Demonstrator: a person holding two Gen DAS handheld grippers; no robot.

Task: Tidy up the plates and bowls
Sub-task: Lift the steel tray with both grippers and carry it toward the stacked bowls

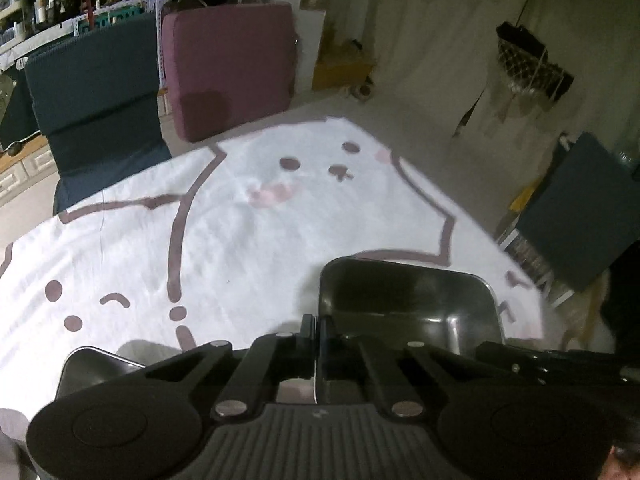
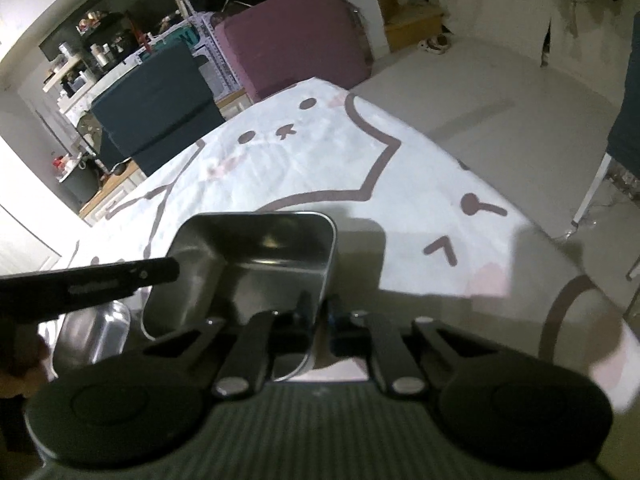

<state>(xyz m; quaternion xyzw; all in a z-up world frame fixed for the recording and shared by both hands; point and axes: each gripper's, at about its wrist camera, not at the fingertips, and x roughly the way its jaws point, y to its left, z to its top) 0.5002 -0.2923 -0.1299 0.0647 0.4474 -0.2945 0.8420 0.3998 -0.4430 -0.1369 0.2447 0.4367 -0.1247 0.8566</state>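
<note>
A square steel bowl point(image 1: 408, 304) sits on the white cat-print tablecloth point(image 1: 240, 240). In the left wrist view my left gripper point(image 1: 318, 320) is shut on the bowl's left wall, one finger inside and one outside. My right gripper point(image 2: 320, 304) is shut on the right wall of the same bowl point(image 2: 256, 248). In the right wrist view the left gripper point(image 2: 172, 268) reaches the opposite rim from the left. The right gripper point(image 1: 484, 350) shows as a dark bar at the bowl's right side. A second steel dish point(image 2: 96, 328) lies just left of the bowl, also at the lower left of the left wrist view point(image 1: 92, 364).
A dark teal chair point(image 1: 96, 92) and a maroon chair point(image 1: 232, 68) stand at the table's far side. Another teal chair point(image 1: 580, 208) stands off the right edge. The cloth point(image 2: 320, 160) ahead of the bowl is bare, and cluttered shelves point(image 2: 92, 52) fill the far left.
</note>
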